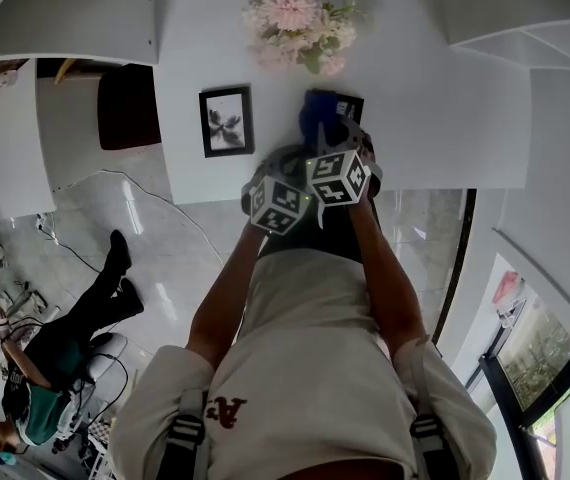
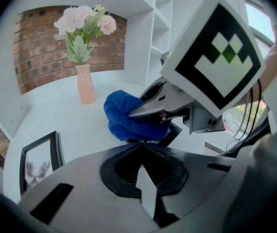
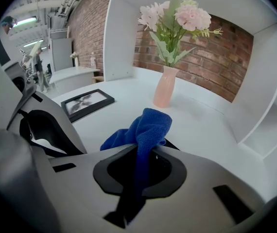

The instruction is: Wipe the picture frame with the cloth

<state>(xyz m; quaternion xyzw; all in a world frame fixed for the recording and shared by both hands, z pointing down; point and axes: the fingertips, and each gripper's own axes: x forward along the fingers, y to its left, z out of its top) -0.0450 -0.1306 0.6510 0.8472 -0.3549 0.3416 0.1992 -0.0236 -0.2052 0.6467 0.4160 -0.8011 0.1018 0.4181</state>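
White tabletop (image 1: 435,118) fills the head view. Flowers (image 1: 297,25) stand by its far edge, and a spare frame (image 1: 226,121) lies flat near the left edge. Toward the near edge, the right gripper (image 1: 327,133) holds a blue cloth (image 1: 317,108) on the frame (image 1: 353,106), with the left gripper (image 1: 287,168) just beside it.

Left gripper view: jaws closed together, nothing between them.

Right gripper view: jaws clenched on the cloth, which drapes over the frame's dark edge.
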